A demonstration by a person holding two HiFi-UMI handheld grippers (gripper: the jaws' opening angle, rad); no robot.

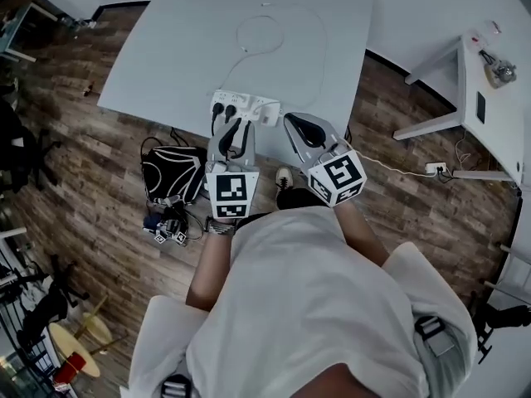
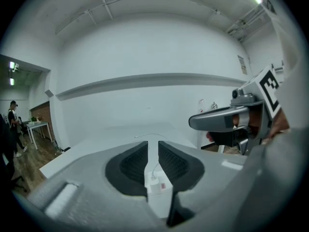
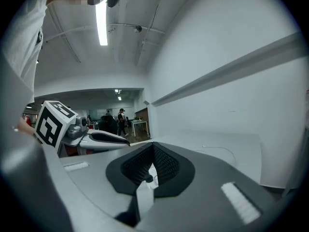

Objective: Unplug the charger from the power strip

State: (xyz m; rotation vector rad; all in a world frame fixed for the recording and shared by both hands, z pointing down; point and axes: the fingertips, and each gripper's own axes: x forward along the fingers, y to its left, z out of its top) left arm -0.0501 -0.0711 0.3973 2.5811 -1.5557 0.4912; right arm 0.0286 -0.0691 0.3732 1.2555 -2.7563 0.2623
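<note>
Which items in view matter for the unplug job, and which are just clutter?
Job:
- power strip
- white charger
- charger cable
- table

Lying about:
- black plugs
- black bag
- side table

My grey left gripper (image 1: pixel 235 133) and right gripper (image 1: pixel 304 128), black ribbed pads (image 2: pixel 133 166), each with a black-and-white marker cube (image 1: pixel 231 194); white T-shirt (image 1: pixel 307 305), dark wristband (image 1: pixel 221 228)

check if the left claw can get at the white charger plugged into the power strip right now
Probably yes. The left claw points straight at the white charger on the power strip, with nothing between them. Its jaws stand only slightly apart, though, so they would likely need to open wider first.
</note>
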